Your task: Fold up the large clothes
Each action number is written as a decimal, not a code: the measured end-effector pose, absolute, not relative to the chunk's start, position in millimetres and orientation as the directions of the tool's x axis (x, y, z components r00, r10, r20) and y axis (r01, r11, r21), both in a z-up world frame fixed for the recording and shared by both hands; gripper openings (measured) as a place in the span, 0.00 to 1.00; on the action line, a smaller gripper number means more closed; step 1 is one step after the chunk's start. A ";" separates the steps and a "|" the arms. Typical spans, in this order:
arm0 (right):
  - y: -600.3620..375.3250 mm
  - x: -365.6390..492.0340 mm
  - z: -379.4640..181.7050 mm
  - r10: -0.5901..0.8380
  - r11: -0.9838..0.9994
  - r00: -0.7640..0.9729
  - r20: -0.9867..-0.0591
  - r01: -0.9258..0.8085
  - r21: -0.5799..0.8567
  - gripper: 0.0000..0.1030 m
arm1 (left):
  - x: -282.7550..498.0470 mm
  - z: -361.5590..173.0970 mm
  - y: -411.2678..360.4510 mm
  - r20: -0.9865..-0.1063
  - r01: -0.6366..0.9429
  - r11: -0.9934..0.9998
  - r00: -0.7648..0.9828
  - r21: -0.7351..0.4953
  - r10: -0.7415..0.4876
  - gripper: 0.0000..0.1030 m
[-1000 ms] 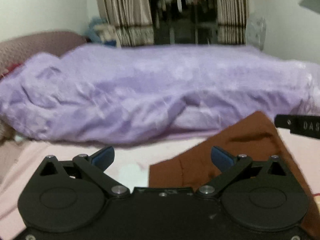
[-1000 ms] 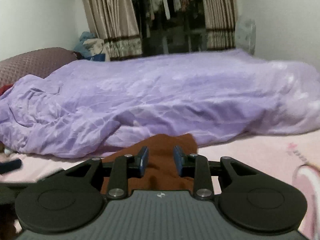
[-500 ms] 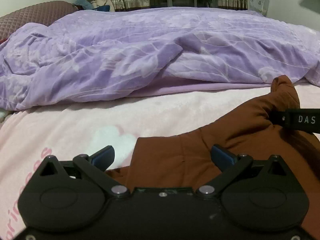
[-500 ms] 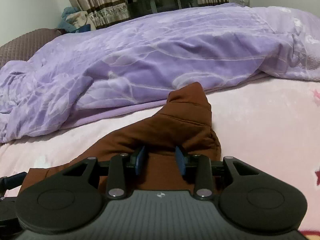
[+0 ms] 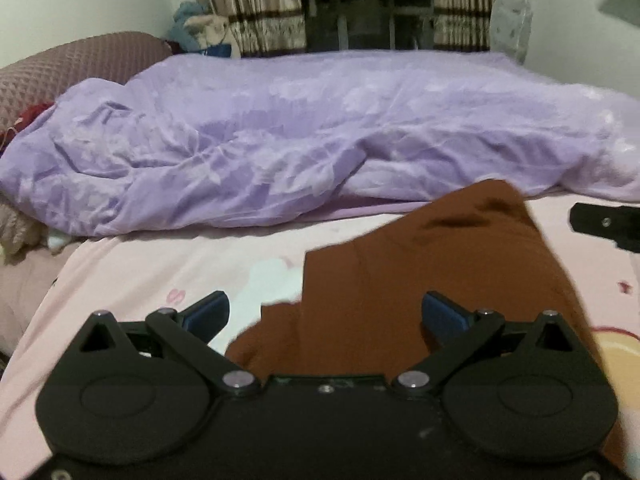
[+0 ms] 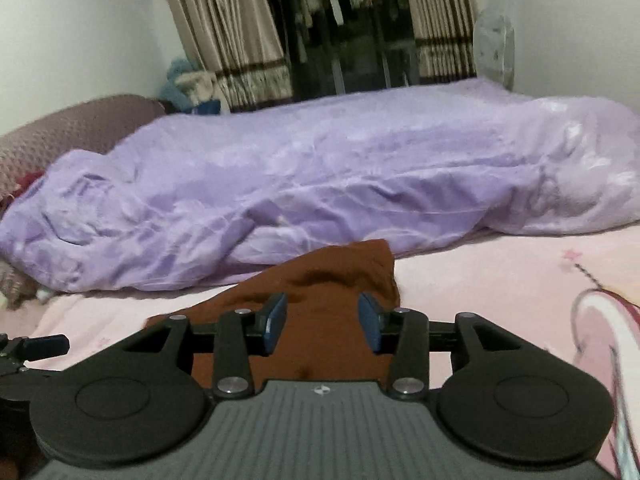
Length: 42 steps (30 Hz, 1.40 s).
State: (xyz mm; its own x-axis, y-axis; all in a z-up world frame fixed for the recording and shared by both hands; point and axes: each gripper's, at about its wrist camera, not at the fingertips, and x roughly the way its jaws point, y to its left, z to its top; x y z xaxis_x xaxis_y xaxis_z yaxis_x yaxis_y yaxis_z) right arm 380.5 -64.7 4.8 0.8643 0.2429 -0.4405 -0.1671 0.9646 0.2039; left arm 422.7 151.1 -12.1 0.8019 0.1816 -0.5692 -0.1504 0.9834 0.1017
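Observation:
A brown garment (image 5: 420,272) lies on the pink bed sheet (image 5: 160,272), its far tip near the purple duvet. My left gripper (image 5: 326,314) is open wide, its jaws just above the garment's near left part, nothing between the pads. In the right wrist view the garment (image 6: 340,276) runs under my right gripper (image 6: 322,322), whose blue pads stand partly apart on either side of the cloth without pinching it. The right gripper's finger shows at the right edge of the left wrist view (image 5: 608,224).
A crumpled purple duvet (image 5: 300,136) fills the far half of the bed. A maroon quilted pillow (image 5: 68,68) lies at far left. Curtains and a dark window (image 6: 352,28) stand behind. The pink sheet (image 6: 500,276) extends right with a printed pattern.
Both grippers rose and tilted up, so the views show more of the room again. The right gripper's pads have spread apart; the garment's raised tip has dropped flatter onto the sheet.

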 end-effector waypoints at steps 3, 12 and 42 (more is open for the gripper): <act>-63.0 353.8 1.2 0.248 0.964 0.866 -0.434 -0.178 0.195 0.51 | 393.9 -19.9 143.8 -0.574 -0.146 0.986 0.802 0.084 0.168 1.00; -35.4 361.7 -83.6 0.152 0.985 0.828 -0.540 -0.173 0.013 0.71 | 384.1 -109.5 162.9 -0.592 -0.184 0.978 0.801 -0.097 0.092 1.00; -60.1 296.3 -78.8 0.260 0.964 0.823 -0.506 -0.195 0.180 0.46 | 321.7 -89.0 127.1 -0.622 -0.169 0.983 0.763 0.071 0.176 1.00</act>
State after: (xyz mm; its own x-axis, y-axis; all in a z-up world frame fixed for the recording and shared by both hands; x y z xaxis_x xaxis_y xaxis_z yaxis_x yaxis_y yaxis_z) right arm 296.3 -60.1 -78.8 0.8226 0.2602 -0.5056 -0.1946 0.9643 0.1796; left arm 321.7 127.1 -89.0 0.7627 0.1764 -0.6222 -0.1691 0.9830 0.0714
